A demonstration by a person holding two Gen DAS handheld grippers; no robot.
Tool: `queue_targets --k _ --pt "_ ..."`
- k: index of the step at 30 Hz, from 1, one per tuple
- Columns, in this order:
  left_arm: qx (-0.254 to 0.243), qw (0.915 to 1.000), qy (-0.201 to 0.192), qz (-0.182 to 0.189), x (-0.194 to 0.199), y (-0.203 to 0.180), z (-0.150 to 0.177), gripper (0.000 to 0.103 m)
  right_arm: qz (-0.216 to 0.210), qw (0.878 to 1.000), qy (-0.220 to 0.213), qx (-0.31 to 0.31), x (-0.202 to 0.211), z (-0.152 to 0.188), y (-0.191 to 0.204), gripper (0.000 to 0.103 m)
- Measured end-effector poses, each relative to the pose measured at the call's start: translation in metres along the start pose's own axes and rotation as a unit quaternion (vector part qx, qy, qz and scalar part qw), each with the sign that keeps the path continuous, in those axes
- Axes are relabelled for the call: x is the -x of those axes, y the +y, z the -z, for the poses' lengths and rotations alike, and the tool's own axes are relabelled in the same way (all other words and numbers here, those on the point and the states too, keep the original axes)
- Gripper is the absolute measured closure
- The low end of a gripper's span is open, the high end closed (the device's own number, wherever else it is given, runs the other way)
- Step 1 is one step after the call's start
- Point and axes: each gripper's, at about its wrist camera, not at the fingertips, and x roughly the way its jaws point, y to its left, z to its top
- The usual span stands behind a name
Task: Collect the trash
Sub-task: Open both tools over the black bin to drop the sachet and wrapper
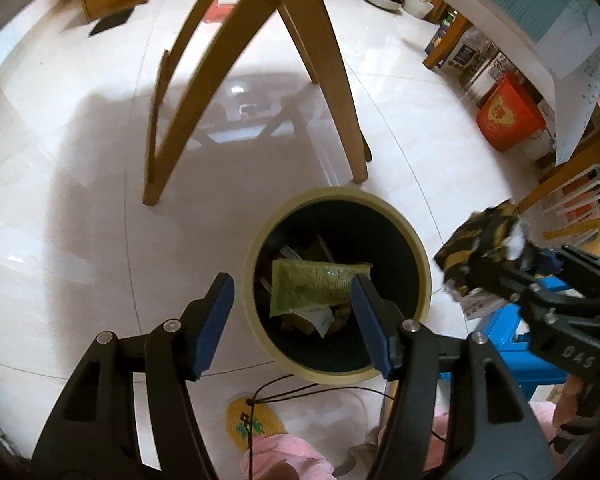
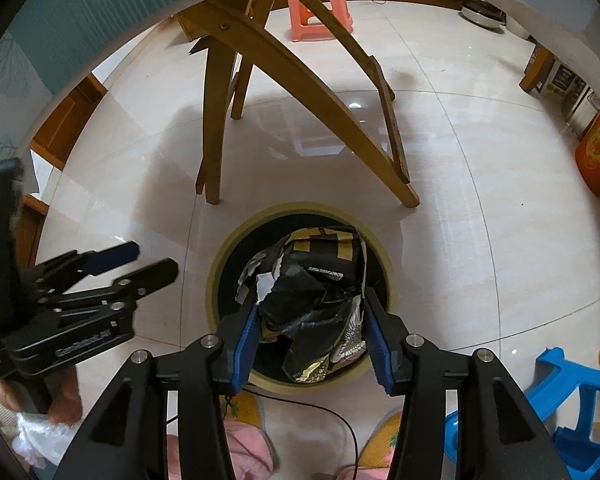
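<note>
My right gripper (image 2: 310, 320) pinches the crinkly black wrapper (image 2: 320, 280) (light, floppy, grab mid-bunch) over the bin (image 2: 216, 276) at 12 o'clock, left gripper (image 1: 292, 312) spread empty.

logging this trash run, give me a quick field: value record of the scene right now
left gripper: open, empty, above the bin
right gripper: shut on crumpled black and gold wrapper
wrapper position: over the bin mouth, not yet dropped
trash bin: round, cream rim, dark inside, on the tile floor
bin contents: green packet on top of other scraps
nearby: wooden table legs behind the bin, blue stool to the right
</note>
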Motion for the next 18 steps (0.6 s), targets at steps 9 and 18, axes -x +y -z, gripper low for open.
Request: queue_targets --k 9,18 --pt "0.009 0.9994 -0.029 -0.016 0.044 -0.011 -0.005 0.046 -0.011 0.999 -0.036 0.004 0.017 -0.001 0.000 0.031" --pt "-0.002 0.9988 -0.047 -0.013 0.089 -0.038 -0.012 0.022 -0.025 0.998 -0.065 -0.008 0.045 -0.004 -0.009 0.031"
